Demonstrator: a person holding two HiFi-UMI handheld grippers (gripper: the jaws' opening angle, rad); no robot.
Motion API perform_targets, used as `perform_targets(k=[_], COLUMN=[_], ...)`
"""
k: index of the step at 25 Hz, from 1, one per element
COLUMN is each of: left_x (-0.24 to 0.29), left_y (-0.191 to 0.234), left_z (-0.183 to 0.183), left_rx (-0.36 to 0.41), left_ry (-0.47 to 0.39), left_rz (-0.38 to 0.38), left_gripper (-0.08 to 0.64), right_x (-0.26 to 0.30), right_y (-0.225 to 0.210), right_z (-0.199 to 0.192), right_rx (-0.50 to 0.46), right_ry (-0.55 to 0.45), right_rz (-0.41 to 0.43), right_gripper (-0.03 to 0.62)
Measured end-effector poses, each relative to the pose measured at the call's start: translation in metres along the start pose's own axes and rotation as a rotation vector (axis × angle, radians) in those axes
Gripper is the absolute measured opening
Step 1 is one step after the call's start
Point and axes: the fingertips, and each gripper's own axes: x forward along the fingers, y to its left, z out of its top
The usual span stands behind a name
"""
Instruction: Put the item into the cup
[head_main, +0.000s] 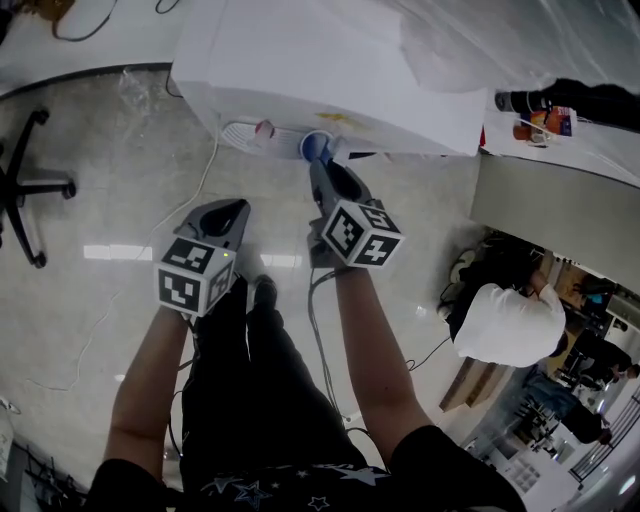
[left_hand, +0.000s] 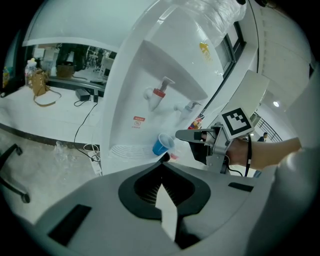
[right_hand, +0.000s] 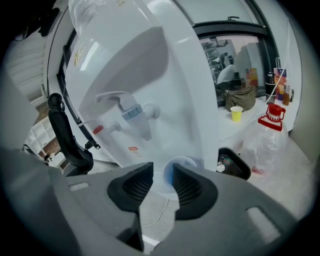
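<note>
A small blue cup (head_main: 316, 147) stands tilted at the front of a white water dispenser (head_main: 320, 70), beside its drip tray (head_main: 240, 135). My right gripper (head_main: 320, 165) reaches up to the cup. In the right gripper view the right gripper (right_hand: 162, 172) is open, with a gap between its pads and the cup's (right_hand: 184, 164) near wall in that gap. The left gripper view shows the cup (left_hand: 161, 145) leaning at the right gripper's tip, under the red tap (left_hand: 159, 93). My left gripper (left_hand: 162, 161) hangs back to the left, shut and holding nothing.
An office chair (head_main: 25, 185) stands far left and cables run across the floor. A person in white (head_main: 510, 325) is at the right. Right of the dispenser, a counter holds a yellow cup (right_hand: 236, 113) and a red-capped bottle (right_hand: 272, 115).
</note>
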Motion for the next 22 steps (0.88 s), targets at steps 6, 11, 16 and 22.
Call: perform_targets(k=[6,11,16,22], left_x=[-0.015,-0.033,-0.055,-0.081], left_y=[-0.018,-0.045,-0.075,-0.098], left_z=[0.003,0.006,-0.007,-0.026], left_rx=[0.003,0.015,-0.003,-0.058], left_ry=[-0.027,-0.064,-0.096,-0.149], left_rz=[0.02,0.038,0.054,0.106], left_gripper=[0.006,0.006,0.006,0.006], right_x=[-0.028,-0.064,-0.102,-0.156], right_y=[0.01,0.019,0.028,0.031], right_z=[0.005,0.015,0.018,0.01], right_rx=[-0.008,-0.013,-0.043,-0.058], right_ry=[-0.019,-0.054,-0.074,-0.096], right_rz=[0.026,0.079,0.132,0.19], right_gripper=[0.121,0.12,0.112,0.11])
